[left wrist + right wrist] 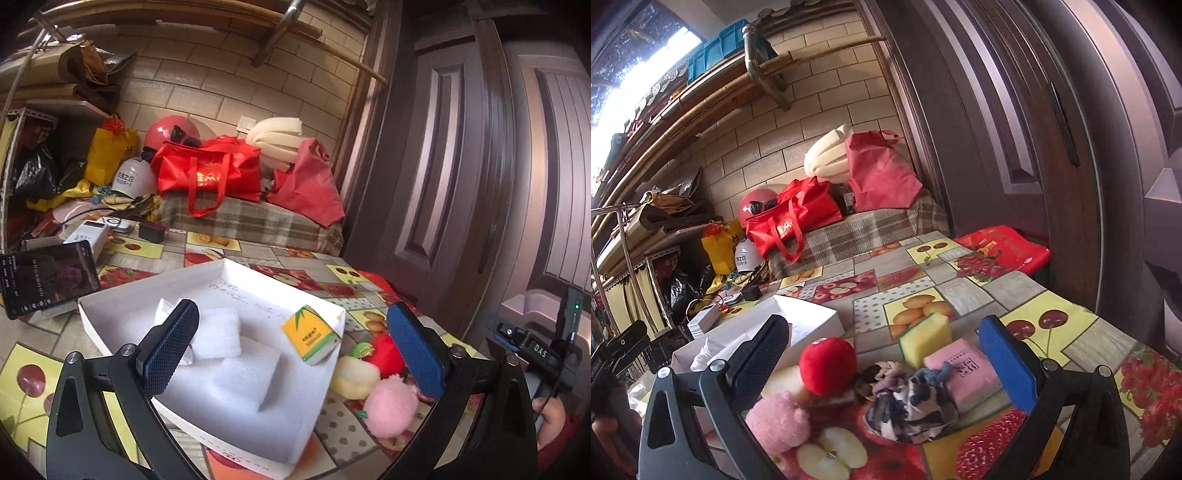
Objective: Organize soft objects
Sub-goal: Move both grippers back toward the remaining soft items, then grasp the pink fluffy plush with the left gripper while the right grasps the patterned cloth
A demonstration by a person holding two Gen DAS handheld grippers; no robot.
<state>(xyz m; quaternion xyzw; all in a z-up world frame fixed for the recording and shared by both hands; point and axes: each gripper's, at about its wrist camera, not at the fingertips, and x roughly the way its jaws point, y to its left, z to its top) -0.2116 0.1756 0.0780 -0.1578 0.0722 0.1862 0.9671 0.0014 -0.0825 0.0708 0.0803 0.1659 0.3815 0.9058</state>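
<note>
Right wrist view shows the right gripper [886, 354] wide open and empty with the crumpled cloth [908, 406] lying between its fingers, nearer than the left gripper [299, 350], also wide, over the white box [110, 314]

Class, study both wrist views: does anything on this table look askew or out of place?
Yes: the yellow-green tissue pack sits tilted, propped against the white box wall's notched right edge, not lying flat inside like the white pads.

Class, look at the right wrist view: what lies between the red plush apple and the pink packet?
A crumpled patterned cloth lies between the red plush apple and the pink packet, seen in the right wrist view.
</note>
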